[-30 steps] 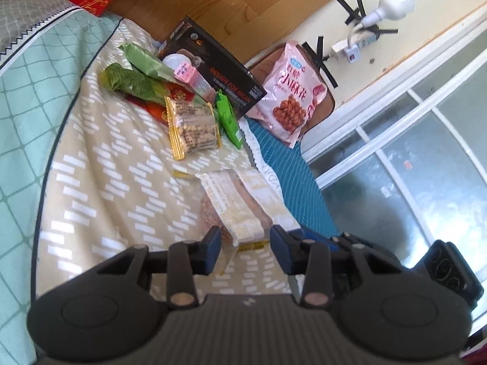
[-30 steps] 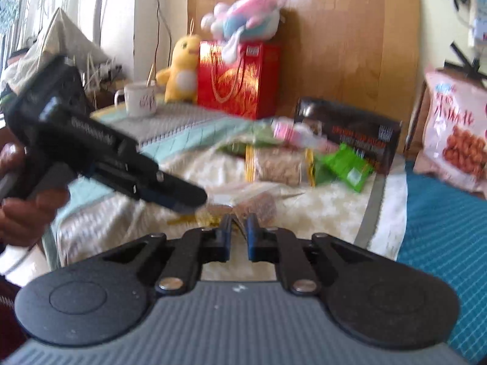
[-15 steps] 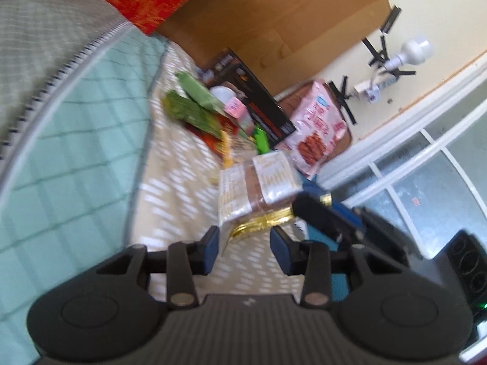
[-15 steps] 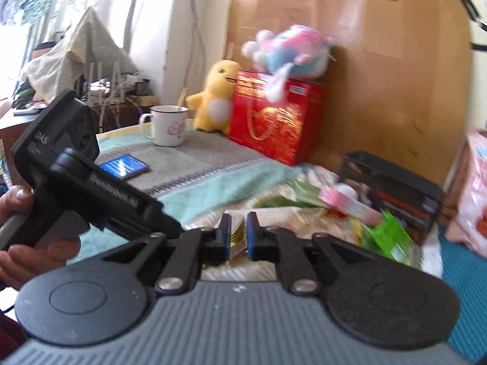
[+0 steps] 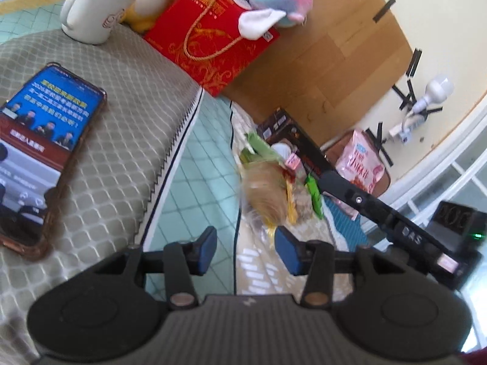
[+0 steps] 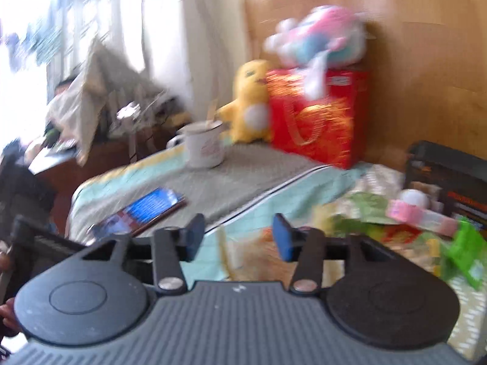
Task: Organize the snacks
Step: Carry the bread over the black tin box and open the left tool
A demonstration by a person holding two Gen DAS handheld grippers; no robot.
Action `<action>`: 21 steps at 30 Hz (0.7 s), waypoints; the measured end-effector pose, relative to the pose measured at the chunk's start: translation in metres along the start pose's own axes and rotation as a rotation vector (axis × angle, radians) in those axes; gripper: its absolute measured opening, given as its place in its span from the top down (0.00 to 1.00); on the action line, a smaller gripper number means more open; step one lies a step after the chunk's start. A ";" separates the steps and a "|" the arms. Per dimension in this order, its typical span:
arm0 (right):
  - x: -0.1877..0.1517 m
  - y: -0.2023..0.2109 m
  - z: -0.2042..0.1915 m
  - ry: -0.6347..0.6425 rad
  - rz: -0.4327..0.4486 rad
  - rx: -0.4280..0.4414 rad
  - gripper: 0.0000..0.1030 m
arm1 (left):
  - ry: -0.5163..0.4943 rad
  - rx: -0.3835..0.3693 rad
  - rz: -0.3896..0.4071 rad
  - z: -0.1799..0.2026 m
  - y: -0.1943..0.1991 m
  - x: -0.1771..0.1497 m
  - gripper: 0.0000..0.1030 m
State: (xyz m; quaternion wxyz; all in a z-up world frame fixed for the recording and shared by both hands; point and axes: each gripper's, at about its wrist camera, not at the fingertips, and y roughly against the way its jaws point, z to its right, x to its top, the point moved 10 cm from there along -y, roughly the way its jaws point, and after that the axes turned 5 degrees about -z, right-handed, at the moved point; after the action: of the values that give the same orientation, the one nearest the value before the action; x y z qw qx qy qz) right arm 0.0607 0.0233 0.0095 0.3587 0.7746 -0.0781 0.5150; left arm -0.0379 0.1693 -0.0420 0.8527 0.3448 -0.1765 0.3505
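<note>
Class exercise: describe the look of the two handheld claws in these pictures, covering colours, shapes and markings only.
Each claw, left claw and right claw, has a dark grey ribbed body, two round black side discs, black finger arms with metal pivot screws and blue pads. The right one's long black handle reads "DAS".

Pretty sunny room, blown-out window [image 6: 45, 15] with pale curtains [image 6: 158, 30] on one side. Wooden headboard panel [image 5: 334, 51] against a cream wall [image 5: 441, 15], black tape strips and a white bulb lamp [image 5: 438, 89] stuck on it. White-framed glass door [image 5: 462, 176] off to the side. Bed [image 5: 127, 115] covered in grey quilted and mint checked bedding. Cluttered dark wooden side table [image 6: 100, 155] beside it.
</note>
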 end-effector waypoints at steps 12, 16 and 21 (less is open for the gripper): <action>-0.018 -0.044 0.059 -0.284 -0.189 0.097 0.38 | 0.046 -0.035 -0.022 0.011 -0.036 0.024 0.46; -0.030 -0.071 0.066 -0.301 -0.261 0.095 0.39 | 0.060 0.012 -0.053 0.004 -0.062 0.032 0.55; -0.039 -0.043 0.045 -0.308 -0.261 0.177 0.59 | 0.022 0.041 -0.102 0.007 -0.077 0.029 0.69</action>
State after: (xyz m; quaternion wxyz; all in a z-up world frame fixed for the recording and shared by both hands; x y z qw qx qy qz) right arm 0.0975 0.0168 -0.0534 0.3368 0.8762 0.0148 0.3446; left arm 0.0370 0.1387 -0.0571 0.8642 0.3667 -0.1420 0.3138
